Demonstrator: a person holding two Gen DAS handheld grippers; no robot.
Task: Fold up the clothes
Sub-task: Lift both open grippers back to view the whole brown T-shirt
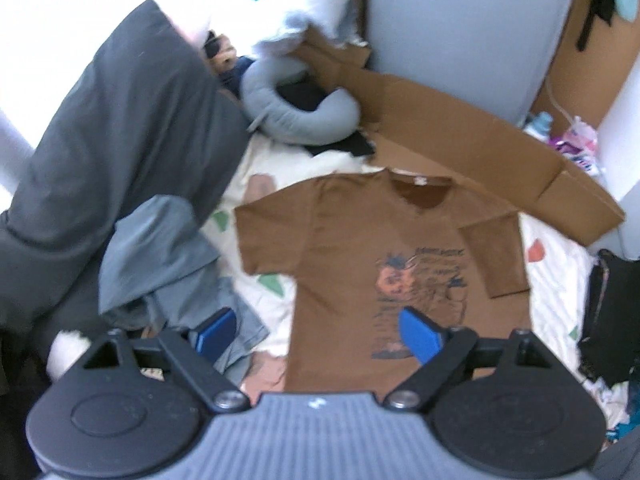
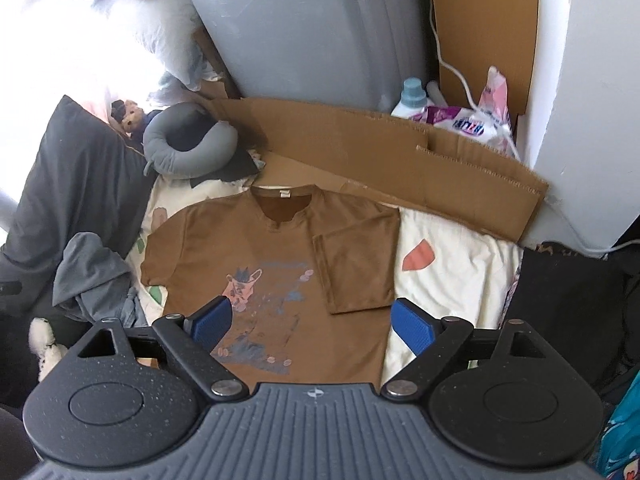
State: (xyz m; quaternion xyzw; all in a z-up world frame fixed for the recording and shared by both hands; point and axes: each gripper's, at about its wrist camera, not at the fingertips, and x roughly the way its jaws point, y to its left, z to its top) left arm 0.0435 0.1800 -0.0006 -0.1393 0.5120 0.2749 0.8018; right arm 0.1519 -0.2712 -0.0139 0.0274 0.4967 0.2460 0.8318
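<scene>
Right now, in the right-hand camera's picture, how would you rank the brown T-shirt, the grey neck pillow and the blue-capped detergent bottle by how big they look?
1. brown T-shirt, clearly largest.
2. grey neck pillow.
3. detergent bottle, smallest, though partly hidden and farther back, so its true size is unsure.
</scene>
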